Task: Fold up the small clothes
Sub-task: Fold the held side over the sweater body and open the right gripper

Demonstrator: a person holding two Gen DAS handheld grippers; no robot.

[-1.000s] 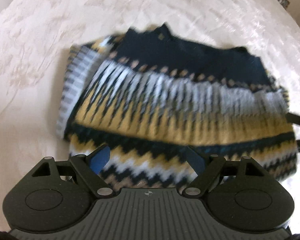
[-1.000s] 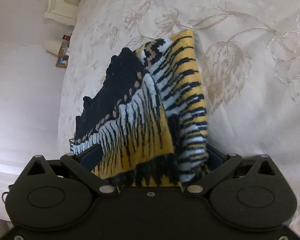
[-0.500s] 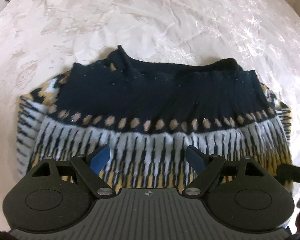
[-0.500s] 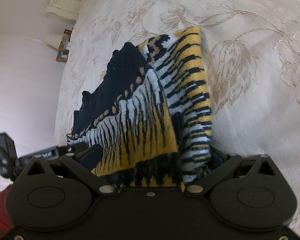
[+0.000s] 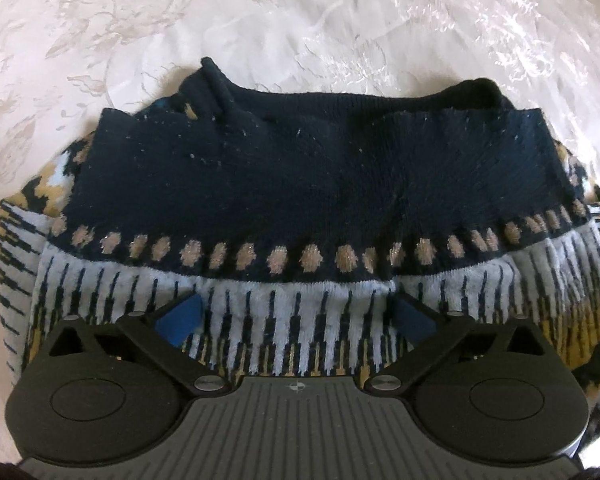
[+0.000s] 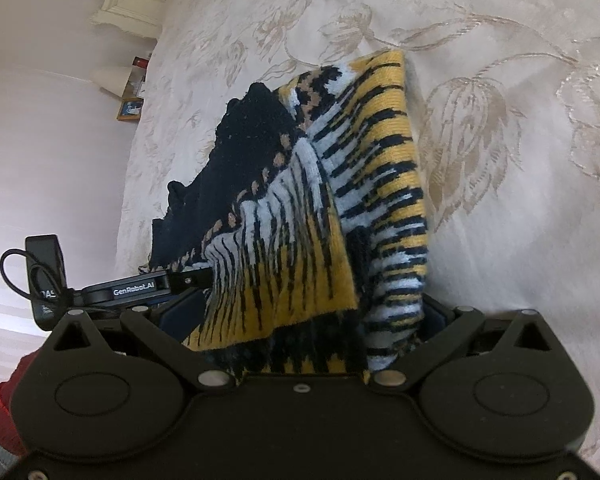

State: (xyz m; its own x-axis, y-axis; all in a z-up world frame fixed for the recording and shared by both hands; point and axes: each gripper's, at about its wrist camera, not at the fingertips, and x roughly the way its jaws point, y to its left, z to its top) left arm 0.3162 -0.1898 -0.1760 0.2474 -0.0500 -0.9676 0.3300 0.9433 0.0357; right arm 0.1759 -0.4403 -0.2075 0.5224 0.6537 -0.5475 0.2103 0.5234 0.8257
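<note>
A small knitted sweater (image 5: 300,176), navy at the top with tan dots and white, yellow and black zigzag bands, lies folded on a cream floral bedspread (image 5: 300,20). My left gripper (image 5: 296,316) points down onto its white-striped band. Its jaws are opening, and the blue pads (image 5: 178,316) stand wide apart with flat knit between them, not pinched. In the right wrist view the sweater (image 6: 300,208) has one edge bunched and raised. My right gripper (image 6: 312,320) is shut on that striped edge. The left gripper (image 6: 140,290) reaches in from the left and touches the knit.
The bedspread (image 6: 500,160) runs on wide to the right and beyond the sweater. A carved white headboard (image 6: 120,4), a small lamp and a framed picture (image 6: 131,109) stand at the far left. A red sleeve (image 6: 0,408) shows at the lower left edge.
The left gripper travelled from the sweater's hem up toward the navy part and sank closer to it, and its jaws spread wider. It came into the right wrist view. The right gripper kept still.
</note>
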